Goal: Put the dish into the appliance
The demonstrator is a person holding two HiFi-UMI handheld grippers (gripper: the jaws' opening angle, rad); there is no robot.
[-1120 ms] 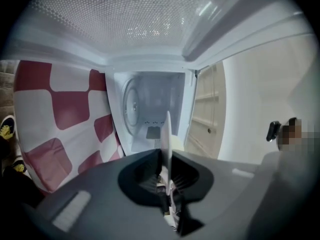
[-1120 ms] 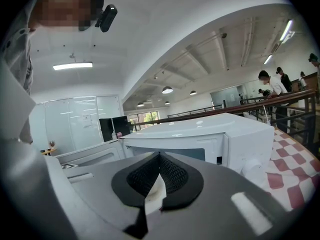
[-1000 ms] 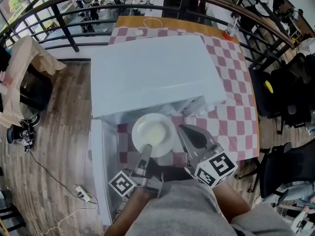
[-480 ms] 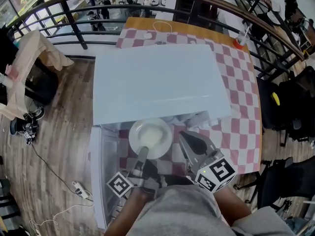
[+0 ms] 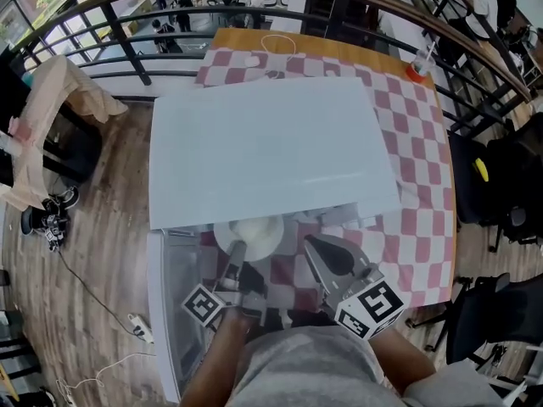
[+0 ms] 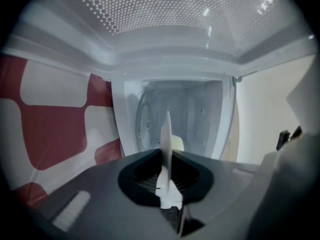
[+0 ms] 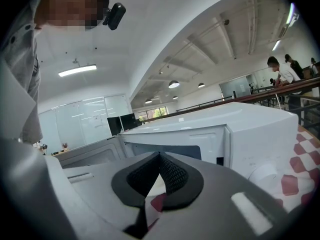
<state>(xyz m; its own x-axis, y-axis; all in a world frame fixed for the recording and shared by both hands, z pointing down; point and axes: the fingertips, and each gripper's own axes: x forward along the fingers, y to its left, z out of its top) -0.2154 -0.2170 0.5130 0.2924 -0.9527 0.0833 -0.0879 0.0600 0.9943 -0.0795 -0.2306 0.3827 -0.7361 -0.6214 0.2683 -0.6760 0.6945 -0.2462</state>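
Dish [image 5: 254, 231] moved flat, rim-first into appliance [image 5: 267, 155]; left gripper [image 5: 237, 251] clamps it, right gripper [image 5: 312, 244] closed.

The dish [image 5: 254, 234] looks glossy, the appliance [image 5: 263, 151] smooth and matt, the tablecloth [image 5: 411, 125] cloth, the floor [image 5: 110, 202] wood.

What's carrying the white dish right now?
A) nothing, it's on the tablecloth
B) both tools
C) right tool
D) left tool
D: the left tool is clamped on the rim of the dish, held edge-on before the open microwave; the right tool is shut on nothing.
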